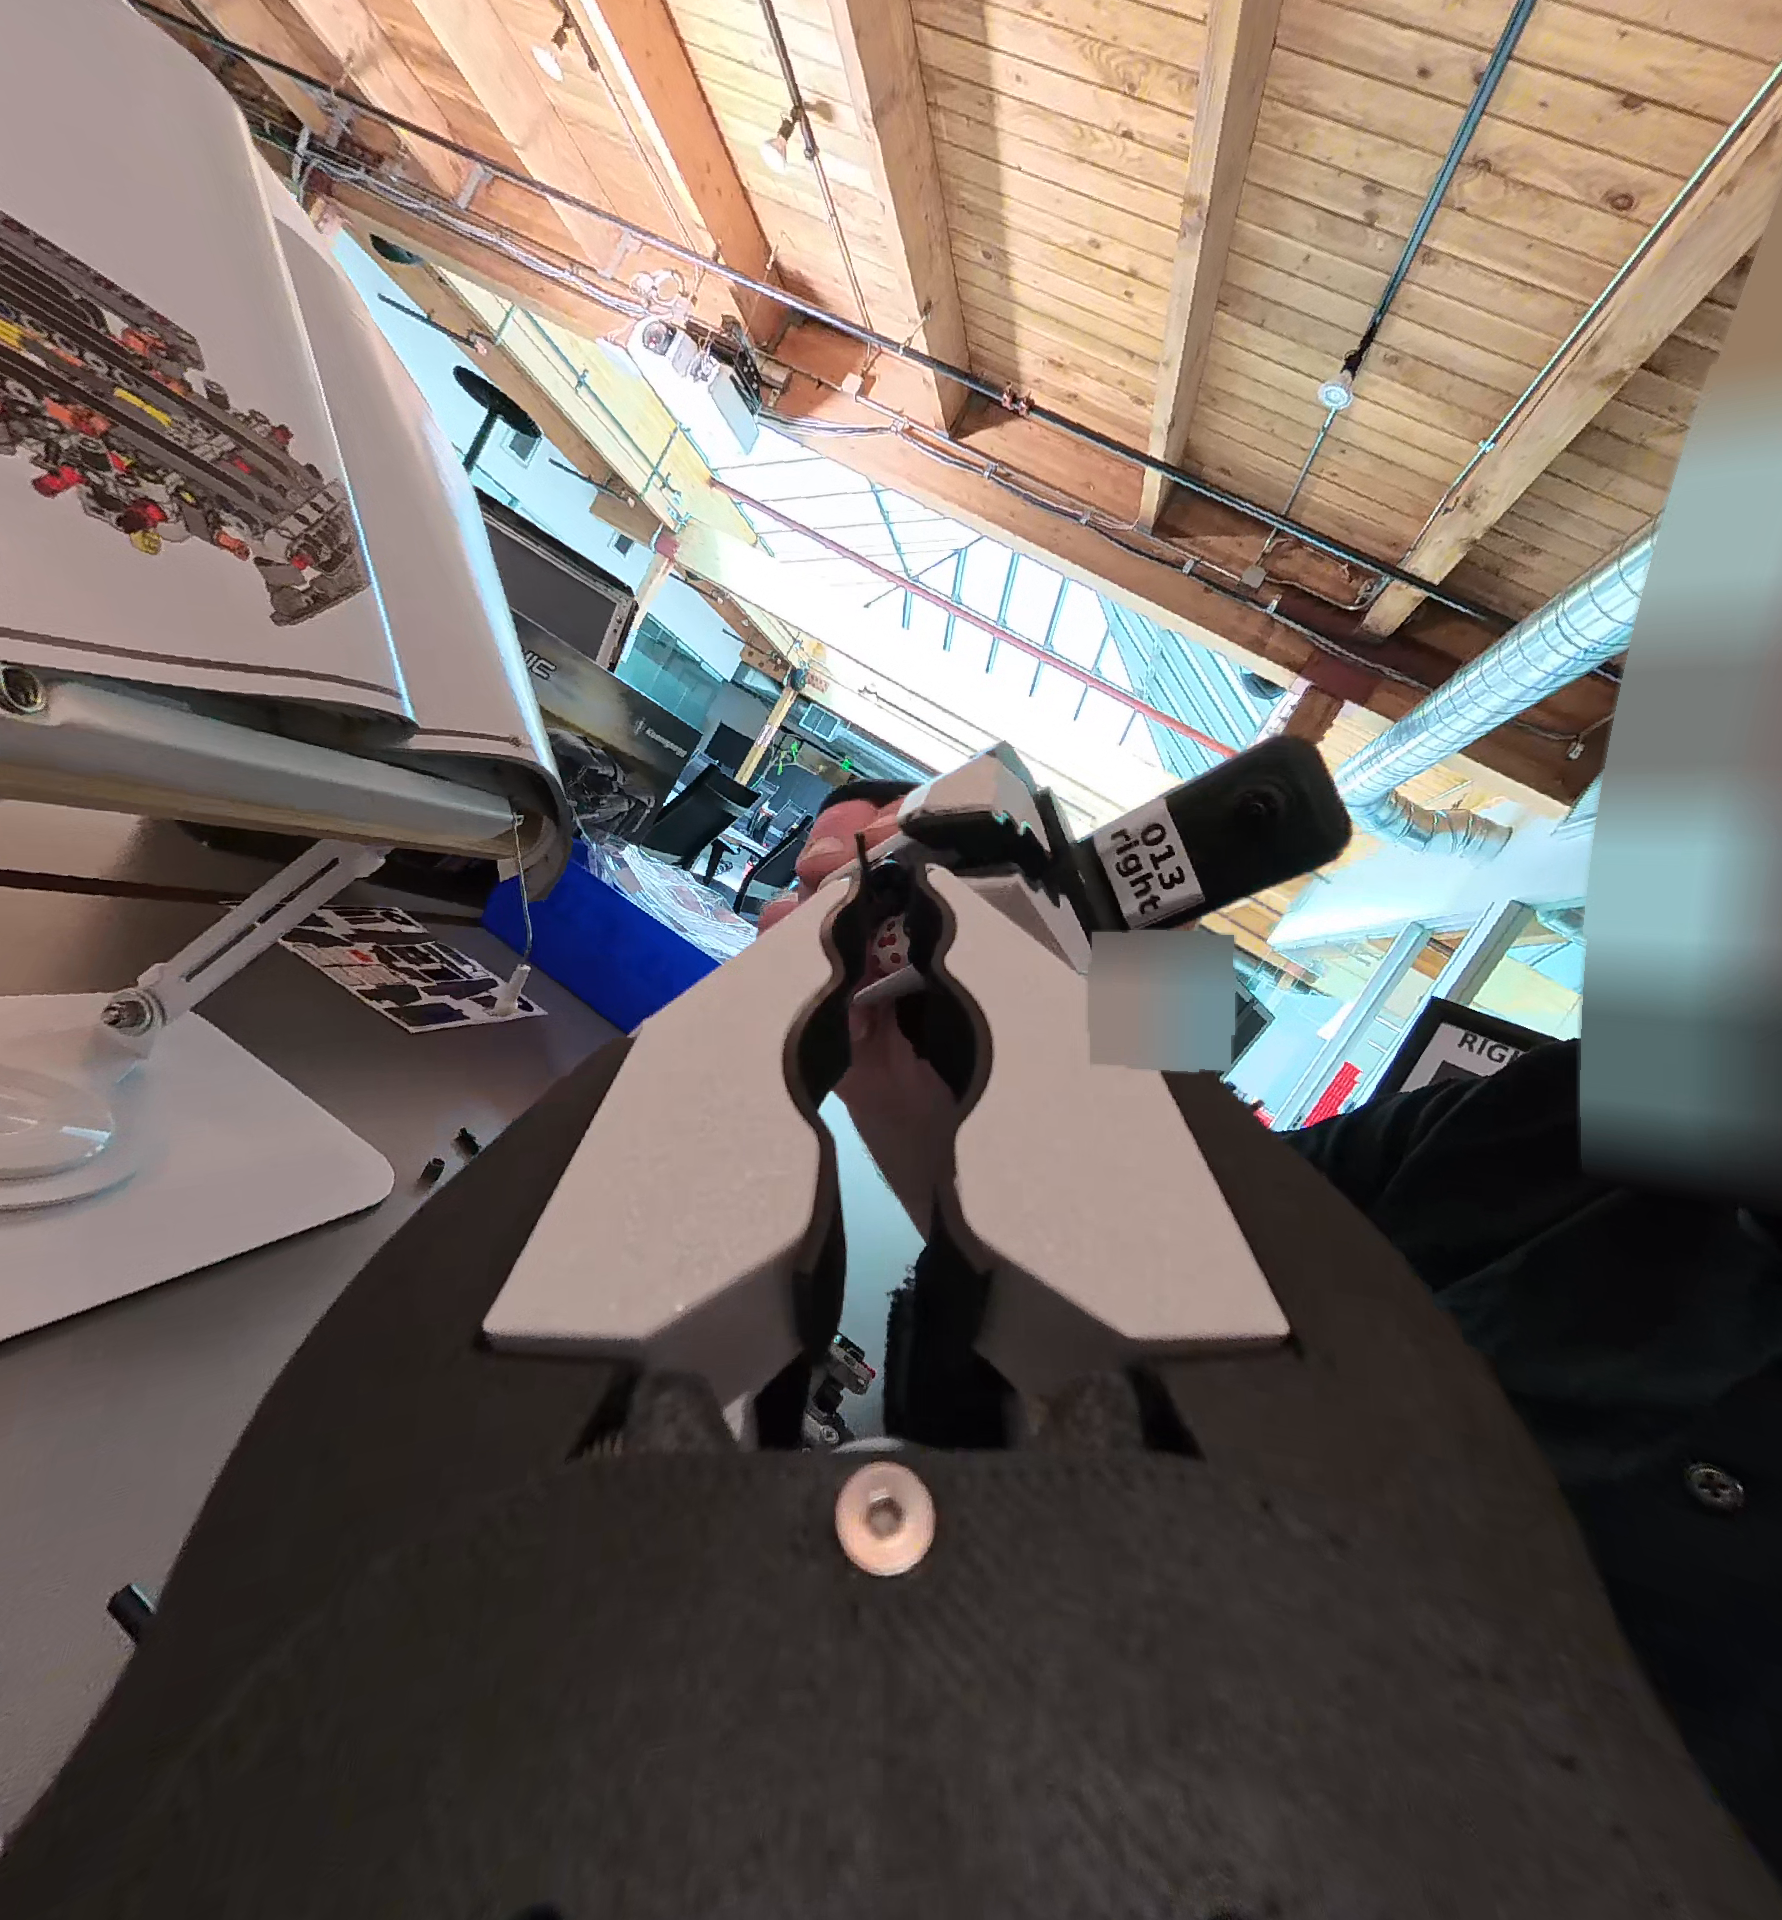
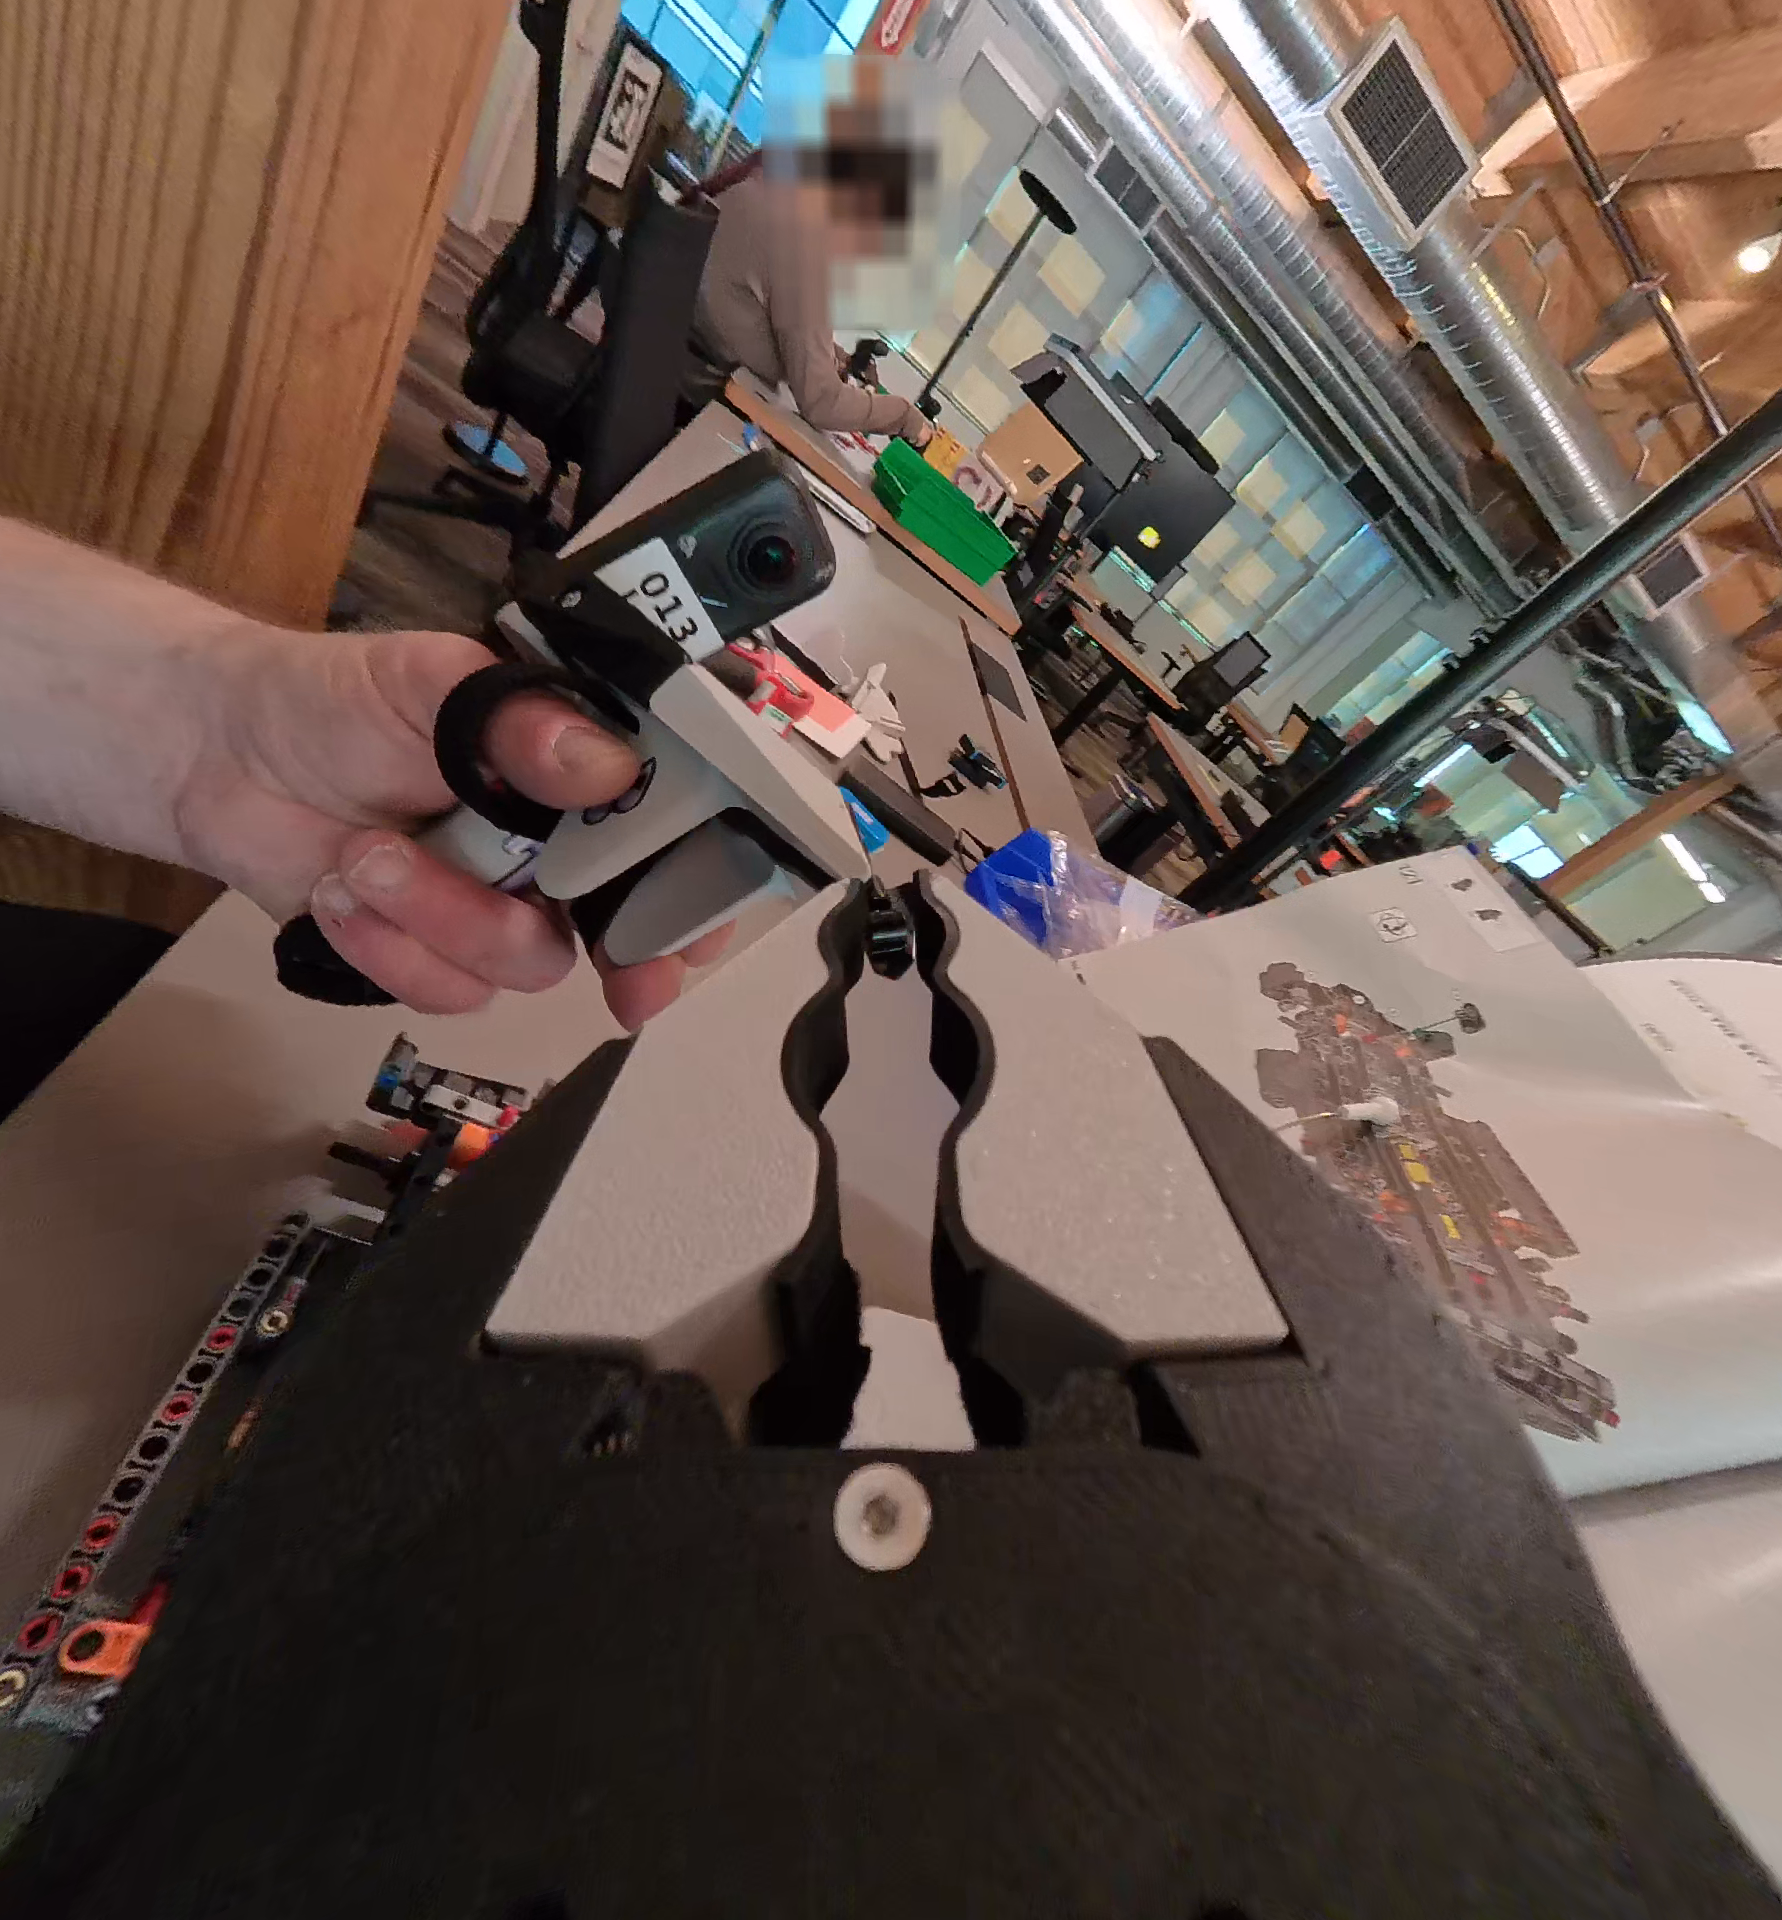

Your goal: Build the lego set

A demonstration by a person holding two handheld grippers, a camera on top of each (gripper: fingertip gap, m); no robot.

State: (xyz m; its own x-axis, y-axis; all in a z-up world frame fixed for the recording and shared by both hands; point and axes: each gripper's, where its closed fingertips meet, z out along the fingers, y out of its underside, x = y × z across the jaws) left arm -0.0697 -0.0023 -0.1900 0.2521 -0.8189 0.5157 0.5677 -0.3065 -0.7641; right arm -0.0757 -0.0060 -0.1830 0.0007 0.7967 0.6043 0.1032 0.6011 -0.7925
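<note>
Basically both grippers meet in mid-air above the table: right gripper is pinched nearly closed on a small black piece, left gripper nipping something tiny too. Best keep tips aligned, press gently.

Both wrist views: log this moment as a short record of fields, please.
left gripper: raised off the table, shut on a small black piece
right gripper: shut on a small black piece, tips meeting the left gripper's
instruction book: open, propped on a stand
partly built model: on the table, left of the right gripper
blue bin: behind the book
</note>
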